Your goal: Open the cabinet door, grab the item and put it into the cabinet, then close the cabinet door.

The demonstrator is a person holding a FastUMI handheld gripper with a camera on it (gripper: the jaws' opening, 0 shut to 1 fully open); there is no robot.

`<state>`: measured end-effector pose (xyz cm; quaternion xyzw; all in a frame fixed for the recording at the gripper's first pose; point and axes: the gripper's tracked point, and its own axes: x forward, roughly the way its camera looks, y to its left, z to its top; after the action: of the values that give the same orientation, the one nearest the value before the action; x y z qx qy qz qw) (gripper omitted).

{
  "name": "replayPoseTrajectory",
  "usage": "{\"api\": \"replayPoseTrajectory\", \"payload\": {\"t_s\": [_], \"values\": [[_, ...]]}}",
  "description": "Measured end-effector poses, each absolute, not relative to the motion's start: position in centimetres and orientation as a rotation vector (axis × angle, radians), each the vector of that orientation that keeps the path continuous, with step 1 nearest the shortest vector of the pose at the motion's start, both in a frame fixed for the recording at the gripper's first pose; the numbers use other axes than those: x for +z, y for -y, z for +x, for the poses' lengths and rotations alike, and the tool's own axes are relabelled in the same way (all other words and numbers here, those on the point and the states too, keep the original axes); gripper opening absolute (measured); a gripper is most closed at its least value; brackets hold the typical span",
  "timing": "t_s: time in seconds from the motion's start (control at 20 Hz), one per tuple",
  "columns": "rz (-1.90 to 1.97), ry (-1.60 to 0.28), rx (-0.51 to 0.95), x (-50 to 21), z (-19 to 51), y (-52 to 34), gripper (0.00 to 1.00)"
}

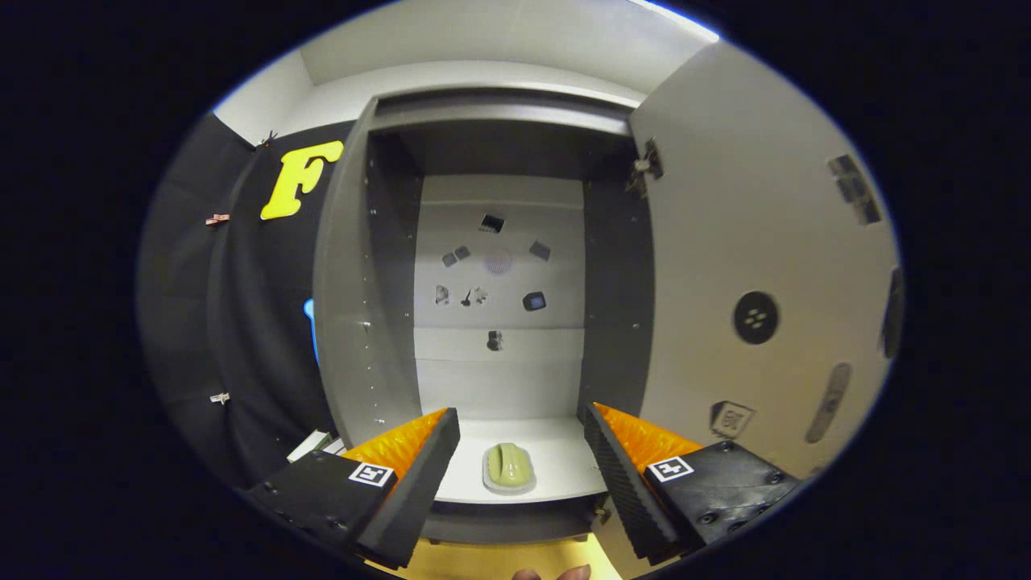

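Cabinet (499,379) open w/ green item (508,467) inside — gripper (522,435) wide, empty

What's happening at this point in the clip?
A person is holding the hand-held gripper open in front of a cabinet whose door is swung wide to the right. A small green item on a pale base already sits on the cabinet floor, just ahead of and between the spread fingers, with nothing gripped. The placing looks done; closing the door appears to be what is left.
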<state>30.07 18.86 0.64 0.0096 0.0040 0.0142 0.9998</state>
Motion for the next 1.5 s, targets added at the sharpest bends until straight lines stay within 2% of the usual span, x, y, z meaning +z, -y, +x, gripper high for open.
{"api": "replayPoseTrajectory", "payload": {"t_s": [0.85, 1.5], "values": [[-0.005, 0.09, -0.052, 3.6, 10.9, -8.8, 0.98], [-0.068, 0.025, -0.351, 2.3, 3.8, 9.2, 0.98]]}}
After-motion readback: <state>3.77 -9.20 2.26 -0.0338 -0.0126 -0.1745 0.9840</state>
